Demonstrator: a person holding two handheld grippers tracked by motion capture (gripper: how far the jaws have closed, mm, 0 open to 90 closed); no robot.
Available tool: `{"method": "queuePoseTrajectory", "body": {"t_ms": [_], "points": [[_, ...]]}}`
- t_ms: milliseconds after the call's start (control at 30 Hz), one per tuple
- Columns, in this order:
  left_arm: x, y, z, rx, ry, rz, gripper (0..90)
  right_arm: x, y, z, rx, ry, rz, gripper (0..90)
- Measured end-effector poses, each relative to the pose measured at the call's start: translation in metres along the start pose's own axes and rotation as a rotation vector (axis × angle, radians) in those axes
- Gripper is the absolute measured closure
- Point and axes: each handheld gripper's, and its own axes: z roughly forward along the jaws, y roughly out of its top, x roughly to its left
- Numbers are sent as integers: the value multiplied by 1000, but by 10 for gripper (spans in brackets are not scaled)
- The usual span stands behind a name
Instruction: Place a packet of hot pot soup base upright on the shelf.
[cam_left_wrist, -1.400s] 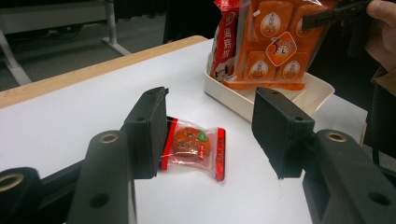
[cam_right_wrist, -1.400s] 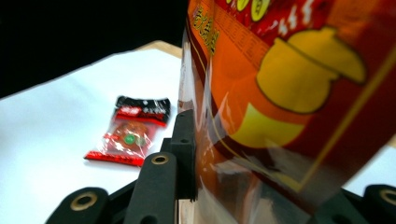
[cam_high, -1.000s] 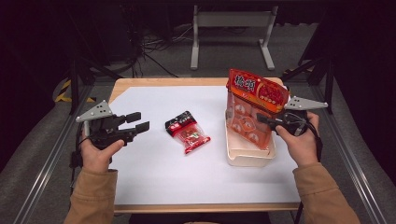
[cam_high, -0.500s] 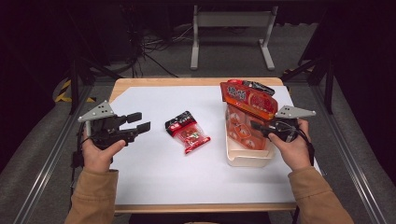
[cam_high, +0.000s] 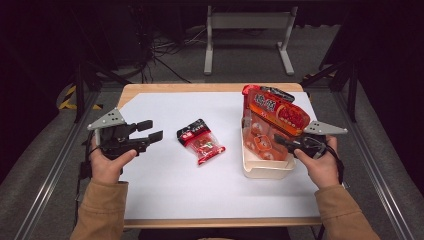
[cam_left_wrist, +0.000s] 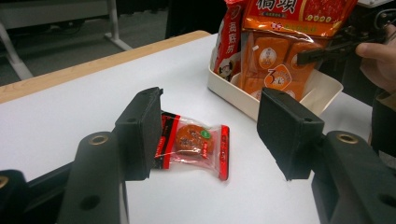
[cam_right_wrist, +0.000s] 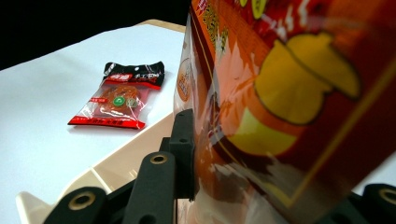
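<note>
A big orange snack bag (cam_high: 275, 117) stands tilted in a cream tray (cam_high: 265, 170) at the table's right, its lower end inside the tray. My right gripper (cam_high: 281, 141) is shut on the bag's lower right side; in the right gripper view the bag (cam_right_wrist: 289, 93) lies between the jaws. A small red packet (cam_high: 200, 141) with a round snack lies flat at mid table. My left gripper (cam_high: 154, 130) hovers at the left and points at that packet (cam_left_wrist: 191, 144). Its jaws have just been opening and stand open with nothing between them.
A slimmer red and white pack (cam_left_wrist: 229, 42) stands in the tray behind the orange bag. A white sheet (cam_high: 165, 200) covers the wooden table. A metal stand and cables sit on the floor beyond the far edge.
My right hand has brought the orange bag down into the tray and tipped it over. The left gripper's jaws stand slightly wider; that hand has stayed in place.
</note>
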Motion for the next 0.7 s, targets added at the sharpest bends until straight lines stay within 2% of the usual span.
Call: {"method": "queuePoseTrajectory", "body": {"t_ms": [167, 233, 267, 300, 367, 533, 700], "points": [[1, 0, 4, 6, 3, 8, 401, 1, 3, -2, 4, 3, 6, 652], [2, -1, 5, 7, 6, 13, 395, 1, 5, -5, -11, 16, 22, 547], [2, -1, 5, 7, 6, 13, 393, 1, 5, -5, -11, 16, 22, 547], [3, -2, 6, 7, 6, 13, 390, 2, 8, -10, -39, 6, 30, 435], [3, -3, 8, 13, 12, 9, 381, 1, 9, -15, -56, -3, 29, 375], [4, -3, 11, 23, 29, 14, 356, 0, 10, -26, -61, -43, 22, 320], [7, -4, 16, 24, 28, 1, 349, -3, 7, -42, -82, -55, 30, 296]]}}
